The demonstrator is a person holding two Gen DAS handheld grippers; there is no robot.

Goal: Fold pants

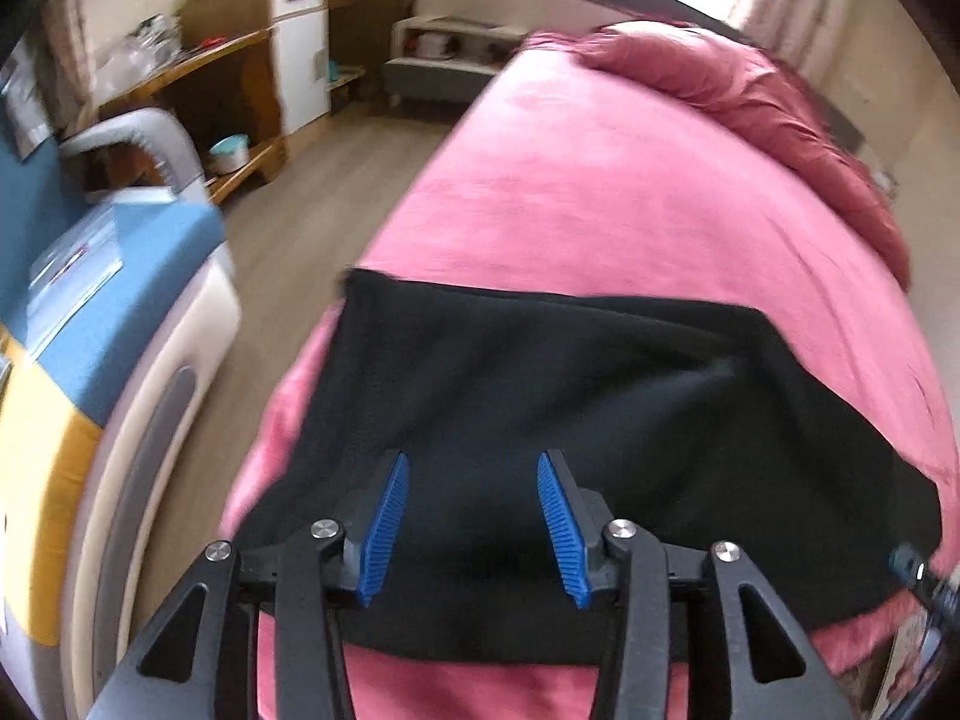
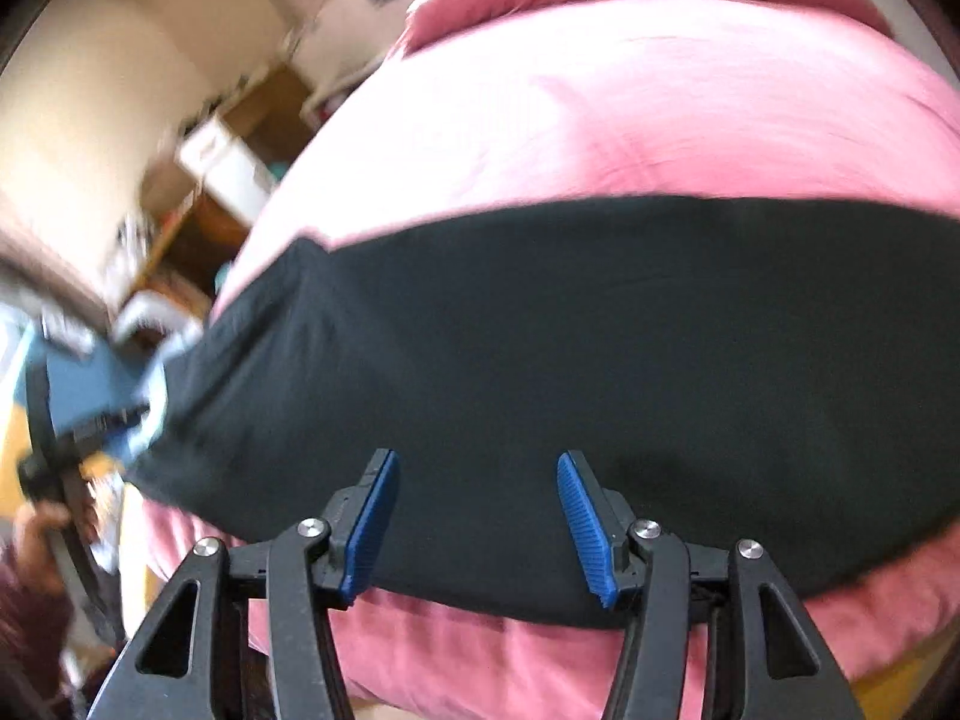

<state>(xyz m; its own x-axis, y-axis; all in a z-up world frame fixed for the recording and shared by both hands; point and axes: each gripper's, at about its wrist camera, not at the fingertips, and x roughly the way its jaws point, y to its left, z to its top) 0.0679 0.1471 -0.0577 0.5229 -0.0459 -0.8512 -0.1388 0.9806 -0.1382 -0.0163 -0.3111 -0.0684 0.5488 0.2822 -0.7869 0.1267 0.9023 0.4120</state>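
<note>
Black pants lie folded flat across the near part of a bed with a pink cover. My left gripper is open and empty, held over the near edge of the pants. In the right wrist view the same pants stretch across the pink cover. My right gripper is open and empty above their near edge. The other gripper shows at the left, beside the pants' left end. A bit of the right gripper shows at the right edge of the left wrist view.
A bunched pink duvet lies at the far right of the bed. A blue and yellow sofa stands left of the bed, across a strip of wooden floor. Wooden shelves and a white cabinet line the far wall.
</note>
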